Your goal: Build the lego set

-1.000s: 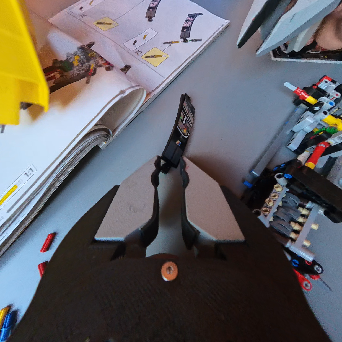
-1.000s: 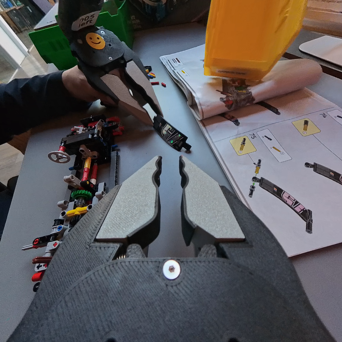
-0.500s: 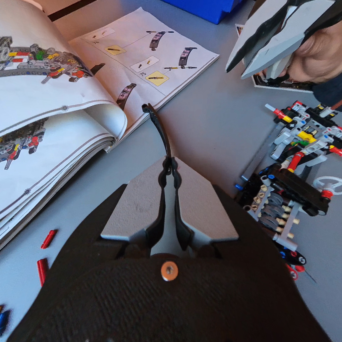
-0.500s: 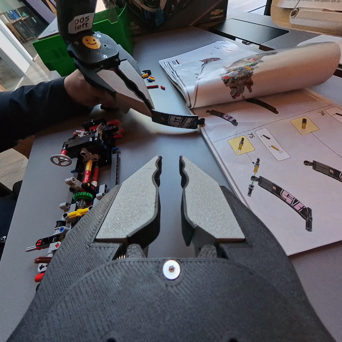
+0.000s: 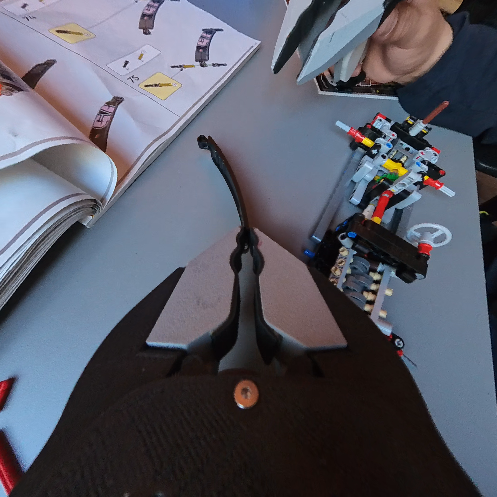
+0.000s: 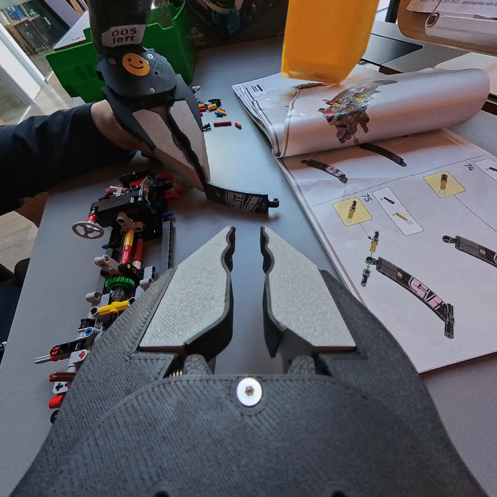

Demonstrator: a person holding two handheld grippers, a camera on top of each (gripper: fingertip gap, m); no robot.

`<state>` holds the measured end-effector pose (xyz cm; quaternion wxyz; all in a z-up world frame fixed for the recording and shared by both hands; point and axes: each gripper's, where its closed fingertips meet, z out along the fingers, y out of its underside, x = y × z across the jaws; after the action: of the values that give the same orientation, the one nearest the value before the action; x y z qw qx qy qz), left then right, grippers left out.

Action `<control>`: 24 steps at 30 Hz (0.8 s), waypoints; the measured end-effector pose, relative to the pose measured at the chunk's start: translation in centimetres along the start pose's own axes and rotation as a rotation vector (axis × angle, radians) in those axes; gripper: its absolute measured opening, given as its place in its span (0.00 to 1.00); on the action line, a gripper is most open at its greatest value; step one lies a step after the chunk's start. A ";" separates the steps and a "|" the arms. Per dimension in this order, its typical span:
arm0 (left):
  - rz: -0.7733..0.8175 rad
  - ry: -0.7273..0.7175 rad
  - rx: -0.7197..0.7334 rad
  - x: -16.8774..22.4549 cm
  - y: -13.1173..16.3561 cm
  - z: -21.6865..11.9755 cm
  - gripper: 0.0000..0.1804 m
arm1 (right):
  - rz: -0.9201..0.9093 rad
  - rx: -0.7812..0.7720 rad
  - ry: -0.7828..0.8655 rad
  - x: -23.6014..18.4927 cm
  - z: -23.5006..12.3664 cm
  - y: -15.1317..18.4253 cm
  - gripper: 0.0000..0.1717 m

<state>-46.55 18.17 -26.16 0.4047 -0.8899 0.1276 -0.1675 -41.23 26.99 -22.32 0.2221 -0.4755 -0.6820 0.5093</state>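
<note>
From the left wrist view, my left tool (image 5: 246,236) is clamped shut on one end of a curved black panel (image 5: 228,183), seen edge-on, its thin body arching away over the grey tabletop (image 5: 166,215) towards the open instruction booklet (image 5: 80,113). The grip is only at the very tip of the fingers, so I judge the panel could pivot or slip out if it knocks against anything. To the right lies a partly built brick chassis (image 5: 384,228), and my right tool (image 5: 322,40) hangs above the far edge.

From the right wrist view, my right tool (image 6: 247,231) stands parted with nothing between its fingers, over bare tabletop. Ahead, the left tool (image 6: 204,185) pinches the panel (image 6: 239,200), whose printed face and end loop show; its free end sits low, close to the tabletop, and could catch on it. The chassis (image 6: 121,242) lies alongside to the left. Small loose pieces (image 6: 215,113) are scattered beyond, with a green bin (image 6: 166,48) and a yellow bin (image 6: 322,37) behind. The room beyond is bright with daylight.
</note>
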 end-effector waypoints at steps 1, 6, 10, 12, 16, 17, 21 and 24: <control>-0.003 0.001 -0.010 0.0 0.1 0.1 0.00 | 0.001 0.000 0.000 0.0 0.0 0.0 0.09; -0.012 -0.005 -0.017 -0.2 0.2 0.2 0.01 | 0.006 0.000 -0.002 0.0 0.0 0.0 0.09; -0.028 -0.009 -0.015 -0.4 0.2 0.2 0.05 | 0.008 0.002 -0.001 0.1 0.0 0.0 0.09; -0.033 -0.010 -0.014 -0.4 0.2 0.1 0.06 | 0.008 0.004 -0.001 0.1 0.0 -0.1 0.09; -0.040 -0.011 -0.013 -0.5 0.2 0.1 0.07 | 0.009 0.005 0.001 0.1 0.0 -0.1 0.10; -0.042 -0.011 -0.014 -0.5 0.2 0.1 0.08 | 0.010 0.005 0.003 0.1 0.0 -0.1 0.10; -0.043 -0.011 -0.014 -0.5 0.2 0.1 0.08 | 0.021 -0.004 0.020 0.5 0.0 0.1 0.10; -0.044 -0.010 -0.016 -0.6 0.2 0.2 0.08 | 0.032 -0.002 0.022 0.7 -0.1 0.1 0.10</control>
<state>-47.01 18.36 -26.52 0.3947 -0.8964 0.1073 -0.1707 -41.43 27.60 -22.48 0.2208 -0.4923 -0.6724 0.5067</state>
